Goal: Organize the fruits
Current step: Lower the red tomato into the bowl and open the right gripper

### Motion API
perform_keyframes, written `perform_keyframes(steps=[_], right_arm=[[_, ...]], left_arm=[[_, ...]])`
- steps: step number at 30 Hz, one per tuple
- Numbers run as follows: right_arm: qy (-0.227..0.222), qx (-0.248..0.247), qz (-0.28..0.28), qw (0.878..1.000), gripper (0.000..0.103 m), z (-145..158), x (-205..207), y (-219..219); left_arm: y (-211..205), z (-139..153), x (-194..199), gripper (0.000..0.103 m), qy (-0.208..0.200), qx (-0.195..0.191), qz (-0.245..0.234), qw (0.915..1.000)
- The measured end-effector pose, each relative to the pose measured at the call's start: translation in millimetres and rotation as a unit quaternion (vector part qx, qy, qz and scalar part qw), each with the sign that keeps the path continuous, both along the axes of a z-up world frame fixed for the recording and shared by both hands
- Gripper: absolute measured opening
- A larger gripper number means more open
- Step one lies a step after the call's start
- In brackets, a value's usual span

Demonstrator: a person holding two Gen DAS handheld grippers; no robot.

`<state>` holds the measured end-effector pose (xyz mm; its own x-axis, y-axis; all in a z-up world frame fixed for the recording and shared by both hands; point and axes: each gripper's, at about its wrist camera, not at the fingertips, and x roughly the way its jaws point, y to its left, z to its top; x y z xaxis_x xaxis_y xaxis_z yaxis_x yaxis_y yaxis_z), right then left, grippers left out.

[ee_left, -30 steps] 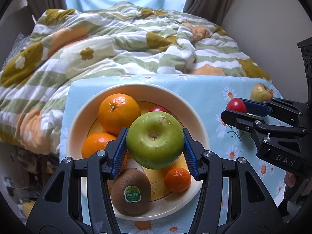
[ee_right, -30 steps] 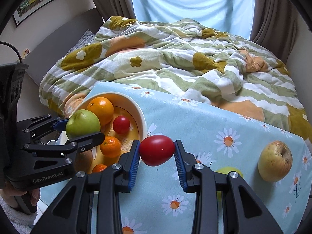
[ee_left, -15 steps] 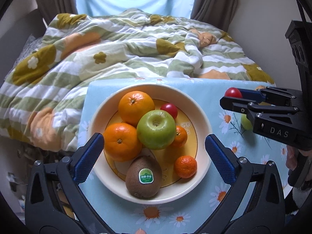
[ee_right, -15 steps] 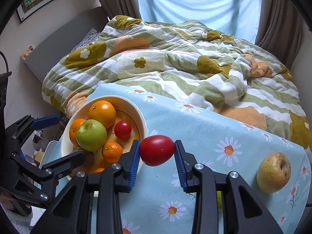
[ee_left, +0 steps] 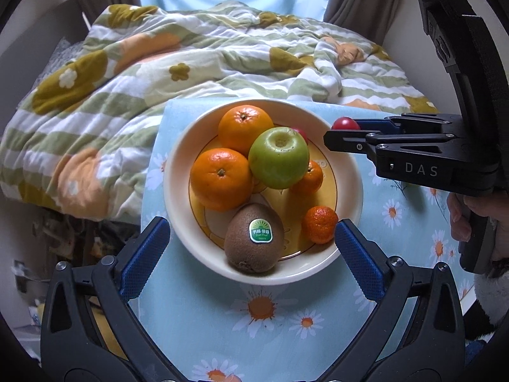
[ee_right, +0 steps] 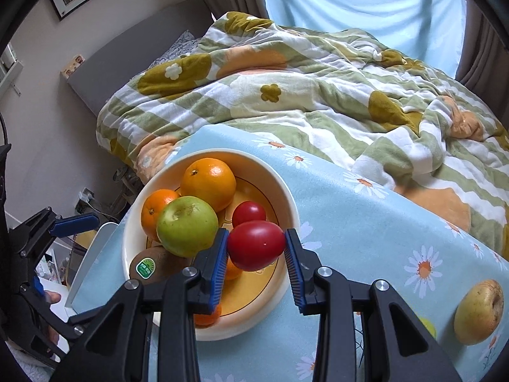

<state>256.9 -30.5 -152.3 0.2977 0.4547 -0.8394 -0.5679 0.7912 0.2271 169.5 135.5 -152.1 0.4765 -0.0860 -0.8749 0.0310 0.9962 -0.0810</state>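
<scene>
The left gripper (ee_left: 251, 248) hangs with its blue pads spread wide and nothing between them, one pad off each side of the near rim of the cream bowl (ee_left: 350, 172). The bowl sits on a worktop covered by a pale blue daisy-print cloth (ee_left: 273, 328).

Inside the bowl, the green apple (ee_left: 278, 158) rests near the middle, propped on the fruit around it. A large orange (ee_left: 245, 129) lies at about 12 o'clock and a second orange (ee_left: 221, 179) at 9 o'clock, both touching the apple. A kiwi (ee_left: 254, 238) with a green sticker lies at 6 o'clock against the near wall. One small mandarin (ee_left: 319, 224) sits at about 4 o'clock, and another small mandarin (ee_left: 307, 178) is tucked under the apple's right side. A small red tomato (ee_right: 248, 213) lies behind the apple, toward 1 o'clock.

The right gripper (ee_right: 256, 253) is clamped on a larger red tomato (ee_right: 256, 245), pads pressed to both its sides, and holds it in the air over the bowl's right edge, at about 2 o'clock seen from the left wrist.

Well apart from the bowl, at the right end of the worktop, lies a yellowish apple (ee_right: 478, 312), with a sliver of green fruit (ee_right: 428, 326) just beside it, mostly hidden behind the gripper. A bed with a green-striped floral quilt (ee_right: 302, 95) stands behind the worktop.
</scene>
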Motion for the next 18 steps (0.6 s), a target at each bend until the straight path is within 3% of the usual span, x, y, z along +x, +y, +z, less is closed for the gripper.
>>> perform_keyframes(steps=[11,13,18], right_arm=[[-0.034,-0.029,0.007,0.999,0.034,-5.6,-3.2,3.0],[-0.040,-0.028,0.006,0.999,0.058,-4.3,-6.2,1.3],[-0.054,-0.031,-0.004,0.998,0.086,1.3,-13.1,-6.0]], left_arm=[[11.5,-0.6,-13.7,0.103,0.002,-0.006,0.019,0.9998],[12.9,-0.2,-16.0,0.103,0.003,-0.011,0.021,0.9997],[15.3,1.1,-22.5,0.103,0.005,-0.017,0.024,0.9996]])
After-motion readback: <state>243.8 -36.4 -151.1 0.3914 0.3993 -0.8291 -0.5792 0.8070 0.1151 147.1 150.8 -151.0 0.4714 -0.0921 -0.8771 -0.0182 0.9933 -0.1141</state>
